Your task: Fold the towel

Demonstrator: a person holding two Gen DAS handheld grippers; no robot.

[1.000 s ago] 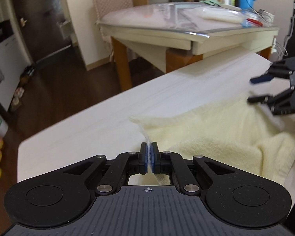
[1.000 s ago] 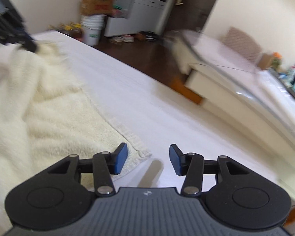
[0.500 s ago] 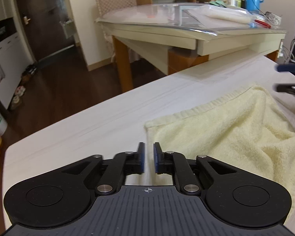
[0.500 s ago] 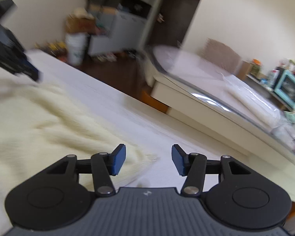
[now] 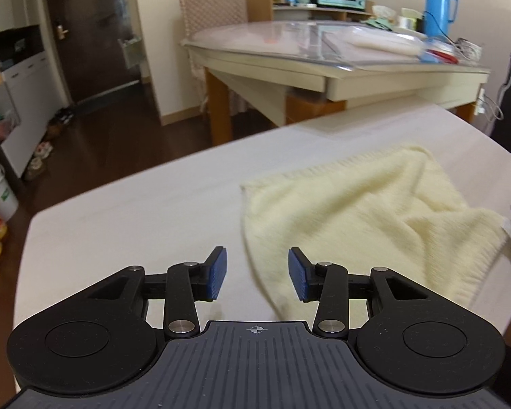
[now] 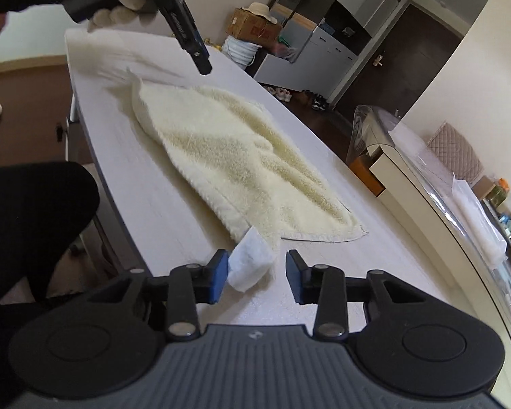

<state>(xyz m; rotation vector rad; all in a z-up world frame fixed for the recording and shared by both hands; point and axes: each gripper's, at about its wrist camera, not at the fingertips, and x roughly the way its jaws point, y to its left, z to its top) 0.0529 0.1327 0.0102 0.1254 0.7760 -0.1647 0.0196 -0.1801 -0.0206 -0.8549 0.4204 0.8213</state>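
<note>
The towel (image 6: 242,167) lay rumpled, folded once, on the bench (image 5: 146,211). Both my grippers, left (image 5: 257,274) and right (image 6: 257,275), gaped, jaws released, holding nothing; next fold needed fresh corner grips.

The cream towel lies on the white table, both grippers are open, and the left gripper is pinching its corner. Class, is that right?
Not quite. The left gripper pinches nothing: its jaws stand apart above the towel's edge, as the left wrist view shows. The rest holds: towel on the table, right gripper open.

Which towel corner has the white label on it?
The corner nearest the right gripper: the white label sticks out from the towel there, between its open pads. The other visible corners are plain cream cloth.
</note>
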